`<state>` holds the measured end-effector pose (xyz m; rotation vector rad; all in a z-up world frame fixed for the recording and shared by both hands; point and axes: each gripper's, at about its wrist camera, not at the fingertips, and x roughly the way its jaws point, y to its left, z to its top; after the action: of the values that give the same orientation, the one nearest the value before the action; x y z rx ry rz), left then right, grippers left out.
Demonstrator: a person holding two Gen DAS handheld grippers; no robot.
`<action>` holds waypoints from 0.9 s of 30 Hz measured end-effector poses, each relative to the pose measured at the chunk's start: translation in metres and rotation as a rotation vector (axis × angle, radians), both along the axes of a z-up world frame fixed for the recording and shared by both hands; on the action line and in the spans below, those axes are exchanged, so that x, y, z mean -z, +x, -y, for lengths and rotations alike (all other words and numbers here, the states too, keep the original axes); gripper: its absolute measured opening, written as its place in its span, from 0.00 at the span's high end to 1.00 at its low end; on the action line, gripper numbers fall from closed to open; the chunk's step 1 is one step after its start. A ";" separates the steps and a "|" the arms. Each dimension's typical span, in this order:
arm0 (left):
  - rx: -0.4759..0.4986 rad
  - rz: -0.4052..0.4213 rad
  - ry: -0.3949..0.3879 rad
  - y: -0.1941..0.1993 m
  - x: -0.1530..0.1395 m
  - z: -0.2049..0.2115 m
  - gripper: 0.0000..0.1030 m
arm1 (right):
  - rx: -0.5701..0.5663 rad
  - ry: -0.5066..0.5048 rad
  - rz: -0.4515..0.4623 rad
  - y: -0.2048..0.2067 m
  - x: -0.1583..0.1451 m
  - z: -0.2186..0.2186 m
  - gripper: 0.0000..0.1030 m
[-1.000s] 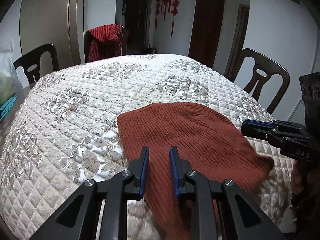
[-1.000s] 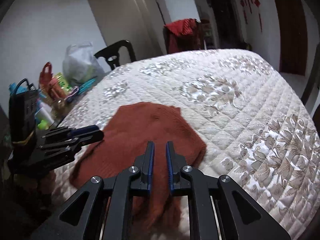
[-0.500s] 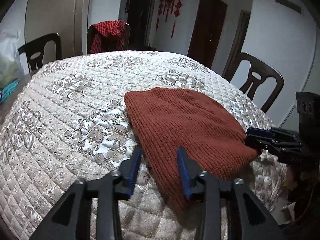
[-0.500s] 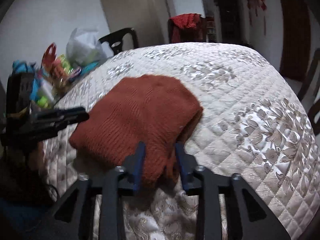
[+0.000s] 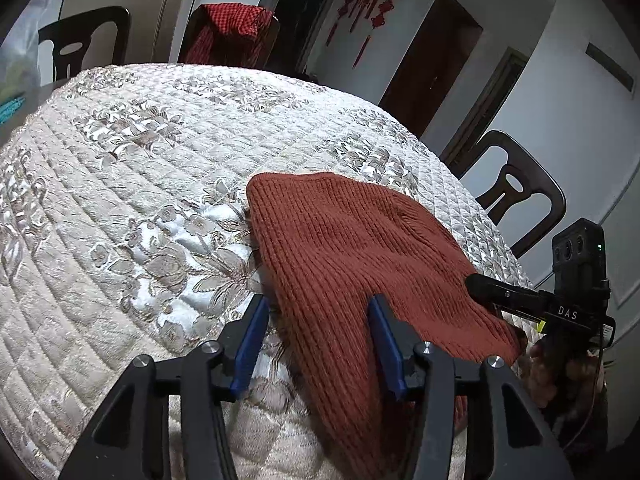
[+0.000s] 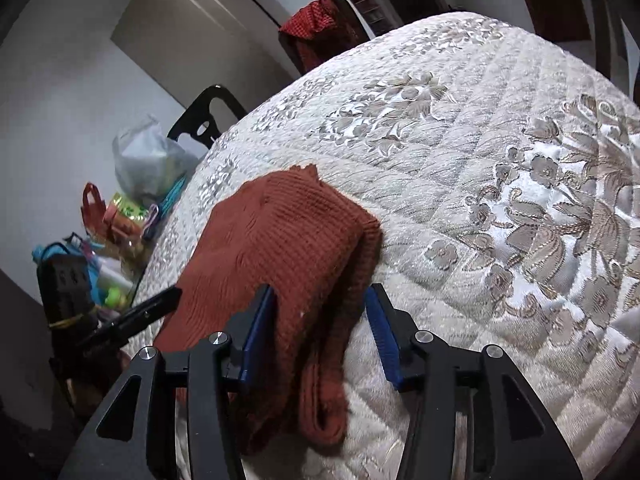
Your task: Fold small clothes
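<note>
A rust-red ribbed knit garment point(image 5: 352, 256) lies folded on the quilted table cover point(image 5: 140, 184), near the table's front edge; it also shows in the right wrist view point(image 6: 288, 240), with doubled layers at its right side. My left gripper point(image 5: 318, 332) is open, its blue-padded jaws either side of the garment's near left edge. My right gripper point(image 6: 322, 328) is open, its jaws either side of the garment's near right fold. Each gripper shows in the other's view, the right one point(image 5: 504, 292) and the left one point(image 6: 148, 312), both at the garment's near edge.
Dark wooden chairs point(image 5: 516, 200) stand around the table; one at the back holds a red checked cloth point(image 5: 232, 28). A plastic bag point(image 6: 148, 160) and several colourful small items point(image 6: 120, 216) sit at the table's left side. The quilted cover point(image 6: 500, 168) stretches far and right.
Both grippers went from shut to open, letting go of the garment. The garment came down to lie folded on the table, and both grippers drew slightly back.
</note>
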<state>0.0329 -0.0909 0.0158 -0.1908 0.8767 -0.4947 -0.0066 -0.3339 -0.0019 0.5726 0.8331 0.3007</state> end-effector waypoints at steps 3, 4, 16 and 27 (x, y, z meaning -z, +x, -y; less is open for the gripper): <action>0.009 -0.025 -0.023 0.004 0.004 0.001 0.44 | -0.005 0.053 -0.001 0.005 0.003 0.004 0.53; 0.010 -0.035 -0.033 0.005 0.006 0.001 0.43 | -0.006 0.075 -0.005 0.007 0.004 0.006 0.53; 0.027 -0.059 -0.054 0.001 0.012 0.004 0.43 | -0.064 0.110 -0.031 -0.003 0.004 -0.003 0.60; 0.049 -0.012 -0.008 0.003 -0.005 0.014 0.64 | -0.074 0.093 0.006 -0.005 -0.010 -0.009 0.74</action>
<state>0.0356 -0.1050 0.0208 -0.1797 0.8930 -0.5436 -0.0112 -0.3245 0.0085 0.6285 0.8383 0.4103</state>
